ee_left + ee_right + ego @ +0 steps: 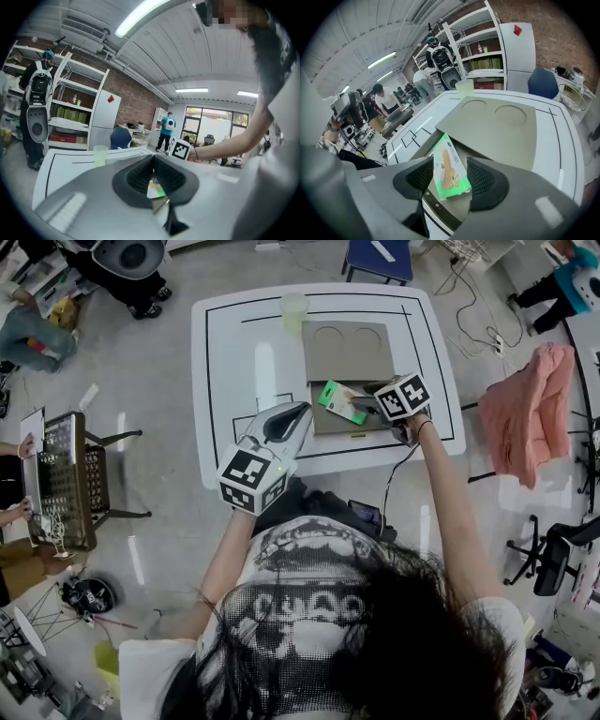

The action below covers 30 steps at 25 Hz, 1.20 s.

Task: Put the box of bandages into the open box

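Right gripper (364, 405) (451, 182): the jaws stood moderately apart and gripped the box of bandages (339, 401) (449, 171) between them, one ribbed pad against each long side. The green box was tilted, its far end pointing to 11 o'clock in the right gripper view.

Left gripper (298, 412) (153, 176): the jaws were clenched almost together with nothing between them. Only a thin wedge of gap remained. This gripper hung at 8 o'clock from the other one, over the near part of the bench (234, 362).

The open box (328, 425) (457, 208), brown cardboard, lay at the centre of the bench. Its lid flap (347, 351) (497, 126), marked with two circles, lay folded back at 12 o'clock. The box of bandages sat over the 9 o'clock side of the open box. Whether it rested on the floor of that box could not be determined.

A pale cup (293, 310) (464, 86) stood on the bench at 12 o'clock, beyond the flap.
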{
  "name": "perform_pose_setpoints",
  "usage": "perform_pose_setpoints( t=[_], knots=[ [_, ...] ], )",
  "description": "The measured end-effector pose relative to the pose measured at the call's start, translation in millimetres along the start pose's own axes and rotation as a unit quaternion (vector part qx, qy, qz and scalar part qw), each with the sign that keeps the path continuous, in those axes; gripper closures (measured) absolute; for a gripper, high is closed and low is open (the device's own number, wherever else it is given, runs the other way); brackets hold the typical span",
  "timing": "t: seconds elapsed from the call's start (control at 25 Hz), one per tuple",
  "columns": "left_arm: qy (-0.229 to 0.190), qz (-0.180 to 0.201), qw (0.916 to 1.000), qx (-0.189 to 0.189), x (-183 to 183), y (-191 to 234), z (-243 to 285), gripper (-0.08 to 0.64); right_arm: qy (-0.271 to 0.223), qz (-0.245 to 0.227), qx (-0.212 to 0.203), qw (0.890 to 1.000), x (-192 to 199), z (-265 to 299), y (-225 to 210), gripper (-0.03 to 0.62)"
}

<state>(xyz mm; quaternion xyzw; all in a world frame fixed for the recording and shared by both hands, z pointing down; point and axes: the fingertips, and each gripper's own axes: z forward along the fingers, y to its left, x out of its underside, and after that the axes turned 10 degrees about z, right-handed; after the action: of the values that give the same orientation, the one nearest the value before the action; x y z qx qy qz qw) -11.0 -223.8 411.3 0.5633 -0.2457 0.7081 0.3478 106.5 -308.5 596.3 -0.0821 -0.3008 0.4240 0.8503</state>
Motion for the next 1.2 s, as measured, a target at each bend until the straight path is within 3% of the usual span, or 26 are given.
perform_pose_setpoints(
  t=[0.32,0.56,0.76,1.0,1.2],
  knots=[
    [-0.001,-0.002,1.0000,0.007,2,5,-4,0.560,-0.133,0.037,-0.022,0.990,-29,-33,32,0.422],
    [-0.001,-0.002,0.9998,0.018,4,12,-5,0.560,-0.218,0.075,-0.037,0.972,-32,-48,66,0.441],
    [0.003,-0.003,0.9996,0.029,8,14,-6,0.560,-0.296,0.093,-0.047,0.950,-37,-65,102,0.477],
    [0.007,-0.003,0.9994,0.033,12,13,-1,0.560,-0.341,0.090,-0.053,0.934,-42,-82,127,0.477],
    [0.001,0.000,0.9997,0.023,7,12,-4,0.560,-0.354,0.076,-0.060,0.930,-47,-95,143,0.477]
  ],
)
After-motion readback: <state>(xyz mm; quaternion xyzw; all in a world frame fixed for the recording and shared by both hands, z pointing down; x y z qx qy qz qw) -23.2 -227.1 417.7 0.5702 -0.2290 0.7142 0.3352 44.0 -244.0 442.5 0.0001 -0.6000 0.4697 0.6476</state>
